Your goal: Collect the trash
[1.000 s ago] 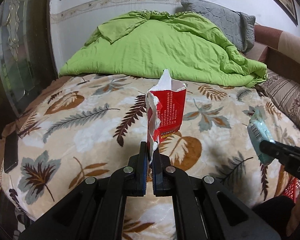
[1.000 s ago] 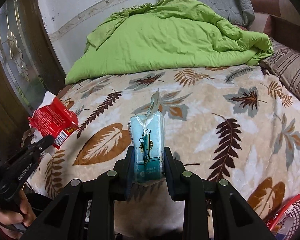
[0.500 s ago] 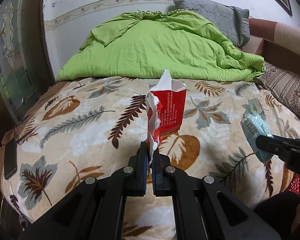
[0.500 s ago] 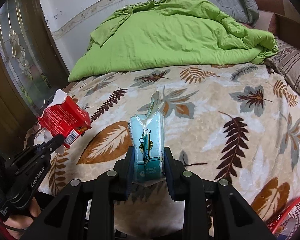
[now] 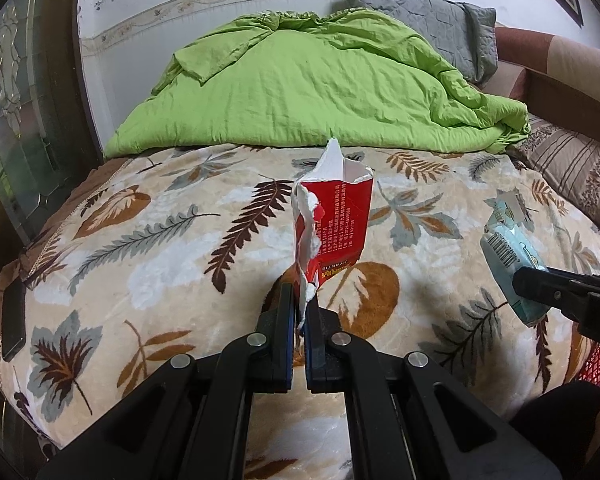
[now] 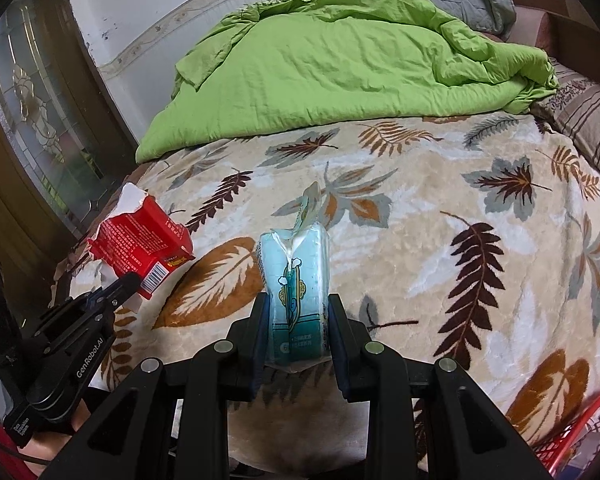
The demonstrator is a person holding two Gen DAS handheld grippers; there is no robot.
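My left gripper point(image 5: 300, 300) is shut on the torn lower edge of a red paper carton point(image 5: 336, 220), which stands upright above the leaf-patterned bed cover point(image 5: 140, 248). The same carton point(image 6: 140, 244) shows at the left of the right wrist view, with the left gripper point(image 6: 128, 280) below it. My right gripper point(image 6: 296, 308) is shut on a light blue tissue pack point(image 6: 296, 276), pads pressing both of its sides. That pack point(image 5: 512, 256) and the right gripper's fingers point(image 5: 540, 284) appear at the right edge of the left wrist view.
A crumpled green quilt point(image 5: 312, 88) and a grey pillow point(image 5: 428, 20) fill the far end of the bed. A red mesh basket point(image 6: 588, 432) sits low at the right beside the bed. A dark phone point(image 5: 12, 324) lies on the left edge. A glass-panelled door point(image 6: 32, 112) stands left.
Both grippers keep their hold and have hardly moved. The views have shifted slightly, so the blue pack sits a little further into the left wrist view.
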